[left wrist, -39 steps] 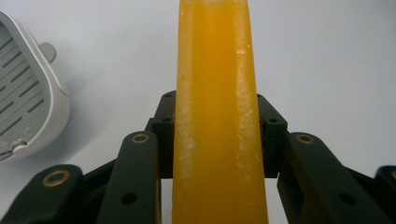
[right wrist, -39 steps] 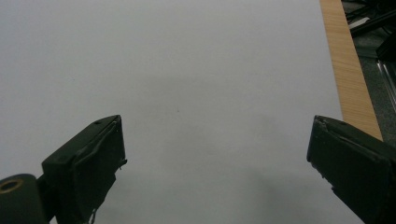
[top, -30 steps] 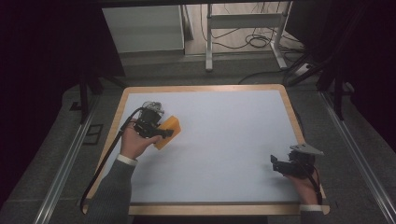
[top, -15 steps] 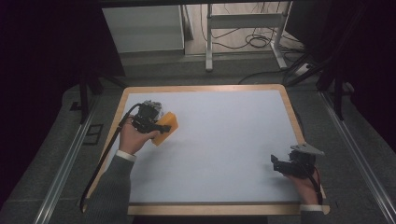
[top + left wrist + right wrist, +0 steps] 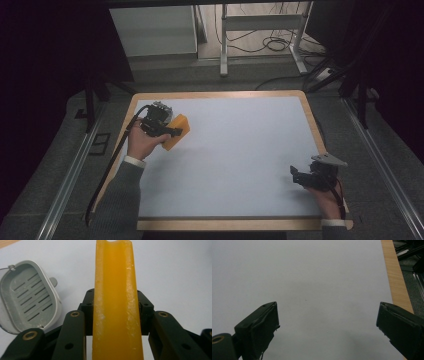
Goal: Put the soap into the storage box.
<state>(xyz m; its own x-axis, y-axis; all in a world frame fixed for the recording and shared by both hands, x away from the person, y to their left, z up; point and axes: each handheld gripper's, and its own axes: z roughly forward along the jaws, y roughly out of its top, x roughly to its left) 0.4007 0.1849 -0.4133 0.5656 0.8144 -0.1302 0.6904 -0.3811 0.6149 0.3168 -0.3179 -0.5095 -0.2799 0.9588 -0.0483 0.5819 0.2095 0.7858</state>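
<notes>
High view: table (image 5: 225,165) with a pale blue-white top and a wooden rim. Left gripper (image 5: 167,131) is at the far-left part of the top, held in the person's left hand (image 5: 141,145), grey sleeve (image 5: 117,200) coming in from below. An orange block (image 5: 176,131) sits between its jaws. Right gripper (image 5: 298,177) is at the near-right corner, close to the wooden edge, with its grey three-cornered plate on top; jaw gap not readable from here. The two grippers are well apart.

Left gripper view: jaws closed against both sides of the orange block (image 5: 115,302), which stands up the middle of the frame, whitish scuffs along its edges and a notch at its top end. To the left, lying on the table surface, a grey oval lid or tray (image 5: 27,300) with rows of slots, just beside the left jaw.

Right gripper view: jaws spread wide, nothing between them. Bare table top (image 5: 317,290) below; wooden rim along the right.
</notes>
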